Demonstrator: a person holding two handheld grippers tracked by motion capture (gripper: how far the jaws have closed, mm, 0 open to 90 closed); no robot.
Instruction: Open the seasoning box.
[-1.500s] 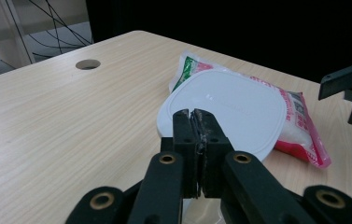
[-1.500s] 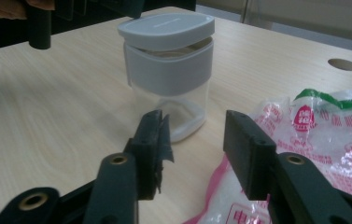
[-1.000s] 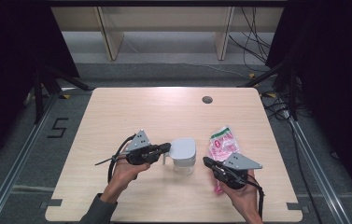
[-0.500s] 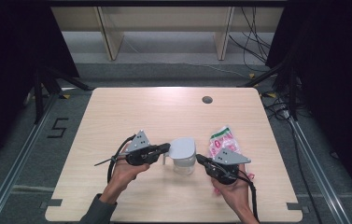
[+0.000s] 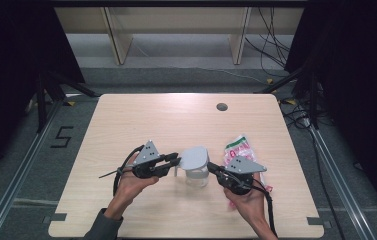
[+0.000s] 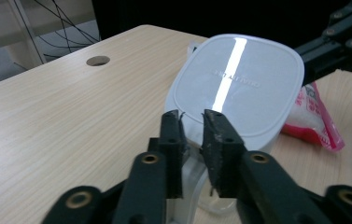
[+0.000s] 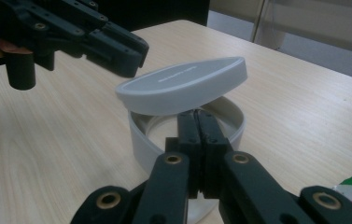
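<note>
A round clear container (image 5: 196,177) stands at the table's front middle. Its grey-white lid (image 5: 194,157) is lifted and tilted above the white rim (image 7: 138,136). My left gripper (image 5: 176,161) comes in from the left and is shut on the lid's near edge (image 6: 190,133). From the right, my right gripper (image 5: 211,168) is shut on the container's near wall, jaws pressed together (image 7: 196,117). In the right gripper view the left gripper (image 7: 117,56) holds the lid (image 7: 183,85) at the upper left.
A pink and white packet (image 5: 238,148) lies on the table just right of the container, partly under my right hand; it also shows as the packet (image 6: 314,116). A round cable hole (image 5: 221,106) sits at the far side. The back of the wooden table (image 5: 141,115) is bare.
My right gripper has moved left from over the packet to the container and closed on its wall. The left gripper stayed at the lid.
</note>
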